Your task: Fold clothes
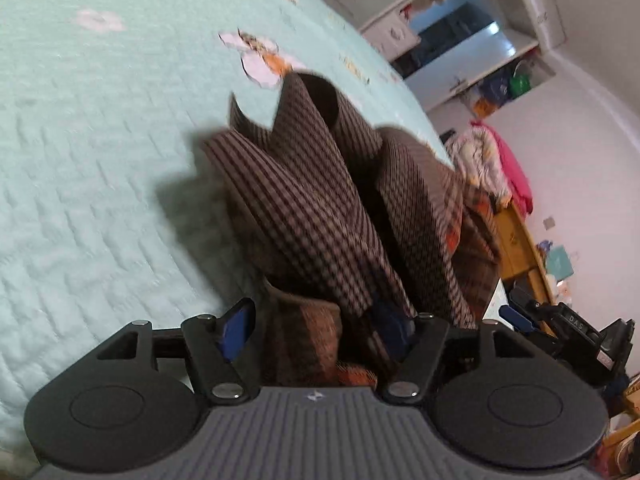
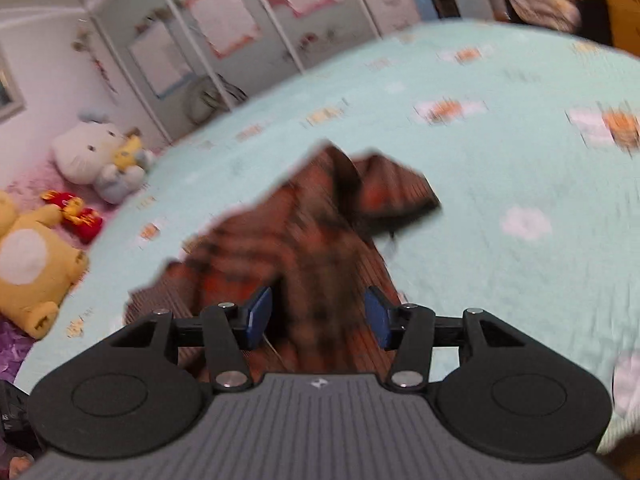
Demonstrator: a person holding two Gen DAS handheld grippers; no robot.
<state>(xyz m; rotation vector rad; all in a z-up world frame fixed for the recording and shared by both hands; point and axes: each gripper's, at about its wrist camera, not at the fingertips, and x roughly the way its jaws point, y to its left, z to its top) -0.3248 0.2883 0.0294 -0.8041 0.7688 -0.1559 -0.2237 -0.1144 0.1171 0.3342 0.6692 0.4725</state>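
now brown checked garment (image 1: 320,200) drapes between both grippers' parted fingers, left gripper (image 1: 316,332), right gripper (image 2: 318,316); grip unclear.

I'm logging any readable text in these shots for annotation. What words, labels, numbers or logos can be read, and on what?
"DAS": pale letters on the other black gripper, at the right edge of the left wrist view.
Small pale emblem, no letters: on each gripper's grey ribbed body.
Pink-framed sheets on the wardrobe doors: too blurred to read.
Red-and-gold item beside the plush toys: markings unreadable.
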